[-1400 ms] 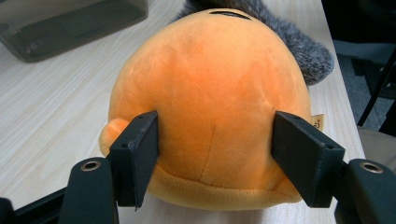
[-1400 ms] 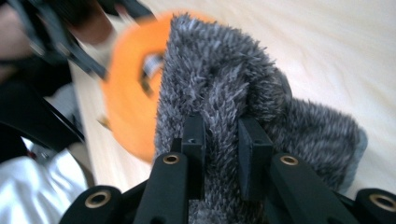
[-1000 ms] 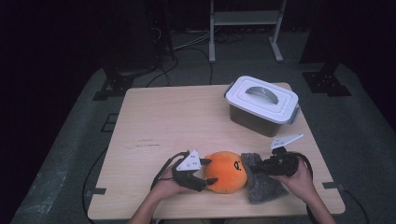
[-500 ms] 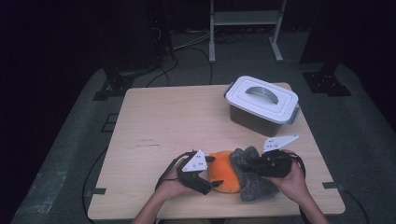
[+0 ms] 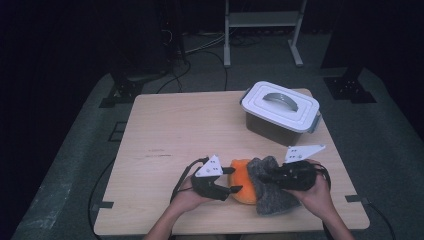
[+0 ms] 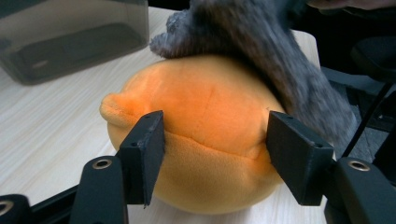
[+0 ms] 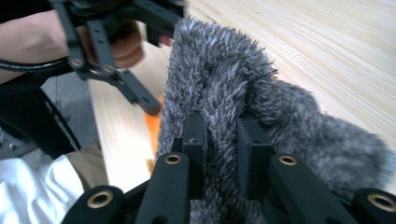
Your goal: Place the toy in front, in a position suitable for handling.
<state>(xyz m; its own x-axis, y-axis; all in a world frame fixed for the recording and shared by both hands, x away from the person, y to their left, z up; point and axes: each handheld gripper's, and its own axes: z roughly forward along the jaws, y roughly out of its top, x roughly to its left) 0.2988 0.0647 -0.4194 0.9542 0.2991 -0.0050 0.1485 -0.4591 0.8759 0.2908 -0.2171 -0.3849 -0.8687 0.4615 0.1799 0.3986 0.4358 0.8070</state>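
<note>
An orange plush ball lies near the table's front edge. My left gripper has its jaws on either side of the plush; they have just been closing and now press into its soft sides. My right gripper is shut on a grey fuzzy cloth, which hangs from it and drapes over the right and top of the plush. In the right gripper view, the cloth is pinched between the two black jaws of the right gripper. In the left gripper view, the left gripper holds the plush under the cloth.
A grey storage box with a white handled lid stands at the back right of the wooden table. Cables trail off the table's front left. A metal stand and more cables sit on the dark floor behind.
The right gripper has carried the grey cloth left and up, over the plush. The left gripper's jaws widened, then closed onto the plush.
</note>
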